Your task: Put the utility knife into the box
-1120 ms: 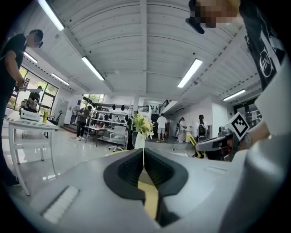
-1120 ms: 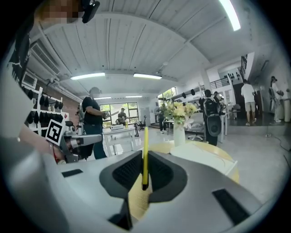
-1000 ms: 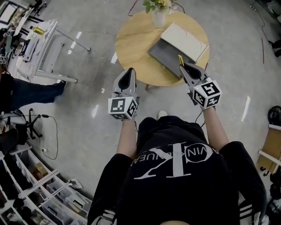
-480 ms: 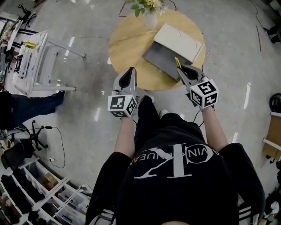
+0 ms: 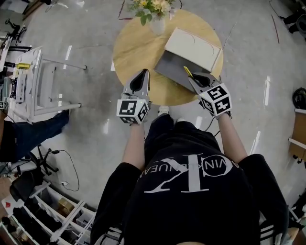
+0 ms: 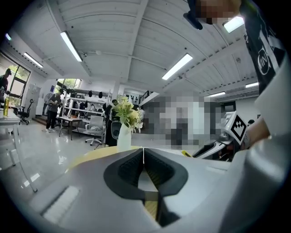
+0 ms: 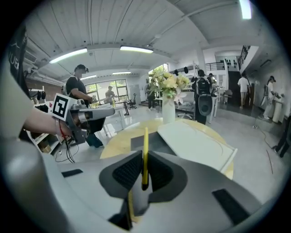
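A yellow utility knife (image 7: 145,154) stands upright between the jaws of my right gripper (image 7: 144,169), which is shut on it; in the head view its tip (image 5: 187,71) pokes out over the grey box. The open box (image 5: 173,68), grey inside with a white lid (image 5: 193,47) leaning back, lies on the round wooden table (image 5: 134,48). My right gripper (image 5: 197,79) hangs at the box's near right corner. My left gripper (image 5: 140,79) is shut and holds nothing, over the table's near left edge; its jaws (image 6: 143,152) meet in a thin line.
A white vase of flowers (image 5: 157,13) stands at the table's far edge. A white metal rack (image 5: 40,86) is on the floor to the left. People and desks show far off in both gripper views. Shelving runs along the bottom left.
Both grippers have moved forward toward the table. The right one, with the knife, has come over the box's near corner.
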